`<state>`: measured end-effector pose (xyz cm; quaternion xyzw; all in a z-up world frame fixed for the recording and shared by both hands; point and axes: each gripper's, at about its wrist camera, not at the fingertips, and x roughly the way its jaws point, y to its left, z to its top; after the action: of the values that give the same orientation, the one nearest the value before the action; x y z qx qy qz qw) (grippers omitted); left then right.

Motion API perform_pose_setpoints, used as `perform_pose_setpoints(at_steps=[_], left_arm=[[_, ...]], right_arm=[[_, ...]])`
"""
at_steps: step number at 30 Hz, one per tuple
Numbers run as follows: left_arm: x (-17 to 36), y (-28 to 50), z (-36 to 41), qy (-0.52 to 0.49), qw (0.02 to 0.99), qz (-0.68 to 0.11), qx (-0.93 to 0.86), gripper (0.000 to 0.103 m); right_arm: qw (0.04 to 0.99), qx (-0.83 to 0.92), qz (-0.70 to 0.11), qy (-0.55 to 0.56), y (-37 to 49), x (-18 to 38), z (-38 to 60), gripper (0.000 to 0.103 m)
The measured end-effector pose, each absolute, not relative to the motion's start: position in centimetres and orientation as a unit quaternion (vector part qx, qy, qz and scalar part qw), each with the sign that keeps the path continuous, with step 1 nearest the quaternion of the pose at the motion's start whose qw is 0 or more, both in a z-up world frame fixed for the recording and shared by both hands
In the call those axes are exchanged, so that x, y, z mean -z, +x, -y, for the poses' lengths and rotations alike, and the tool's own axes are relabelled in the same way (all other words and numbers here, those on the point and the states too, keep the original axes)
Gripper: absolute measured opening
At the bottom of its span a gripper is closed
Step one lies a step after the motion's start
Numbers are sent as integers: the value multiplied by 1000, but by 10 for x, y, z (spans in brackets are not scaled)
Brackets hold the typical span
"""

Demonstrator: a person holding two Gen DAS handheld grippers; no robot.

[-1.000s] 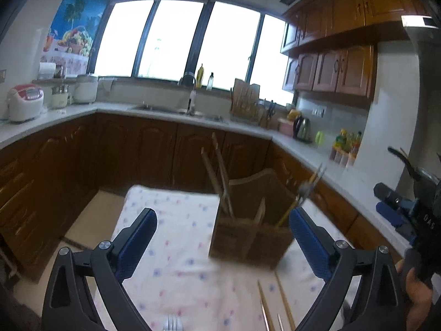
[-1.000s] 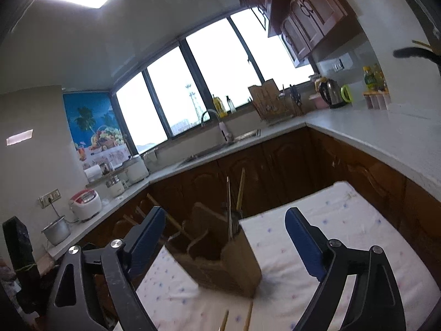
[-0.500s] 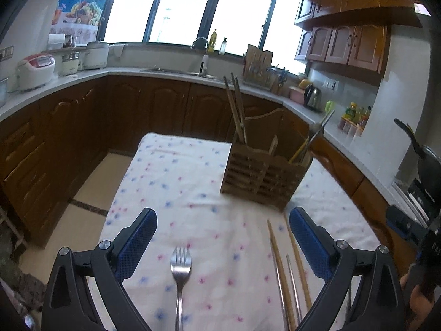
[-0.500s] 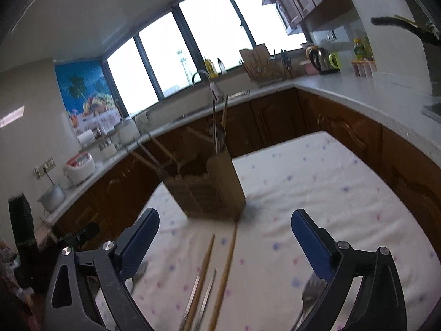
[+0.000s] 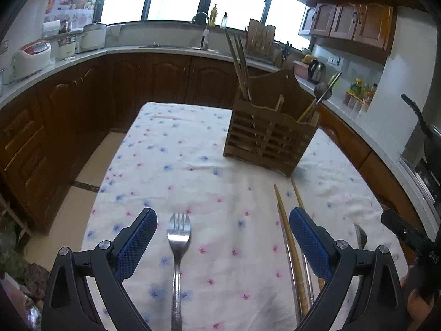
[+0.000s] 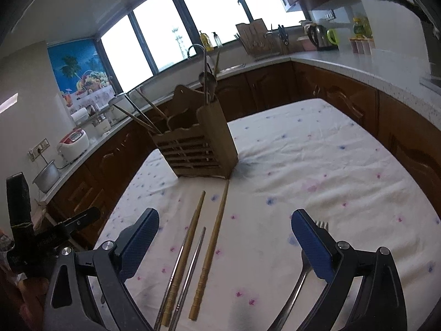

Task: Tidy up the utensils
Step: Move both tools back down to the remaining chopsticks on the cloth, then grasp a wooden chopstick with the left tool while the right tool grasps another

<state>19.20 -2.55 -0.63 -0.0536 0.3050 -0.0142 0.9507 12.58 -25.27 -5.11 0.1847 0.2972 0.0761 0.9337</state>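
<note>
A wooden utensil holder (image 5: 268, 135) stands on the flowered tablecloth, with chopsticks and a spoon in it; it also shows in the right wrist view (image 6: 197, 149). My left gripper (image 5: 223, 244) is open above a metal fork (image 5: 177, 251) that lies between its fingers. My right gripper (image 6: 224, 244) is open over two wooden chopsticks (image 6: 212, 248) and metal chopsticks (image 6: 191, 267). A second fork (image 6: 321, 224) lies behind its right finger. The wooden chopsticks (image 5: 289, 242) and a spoon (image 5: 359, 238) lie right of the left gripper.
The table (image 5: 176, 149) stands in a kitchen with dark wood cabinets and a white counter (image 6: 358, 60) around it. The other gripper's black body shows at the right edge (image 5: 408, 234) and at the left edge (image 6: 49, 237).
Both grippers have tilted down and drawn back from the holder. The fork and the chopsticks on the cloth have come into view between the fingers. Both stay open.
</note>
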Motion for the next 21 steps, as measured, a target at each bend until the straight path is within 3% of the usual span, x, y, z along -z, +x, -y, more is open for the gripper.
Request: perform_pose_setpoints(at_steps=[9,12,14,17,21], left_arm=[[15,231,44,-55,934,-349,42,96],[19,249,54,-39,930,-361,49,90],[23,263,61,-32,926,-372,58,79],[29,285,70,-30,920,-385,72,70],[39,317,82,-23,909,-407,88,63]], right_arm=[[923,-82,-329,179,151,61,255,94],[916,-85,-349,177,165,66,256,74],[911,-89,-360,178,175,69,258,58],[900,-103,-378,191,194,76,261,45],[894,-104,-388,199,211,80,265,41]])
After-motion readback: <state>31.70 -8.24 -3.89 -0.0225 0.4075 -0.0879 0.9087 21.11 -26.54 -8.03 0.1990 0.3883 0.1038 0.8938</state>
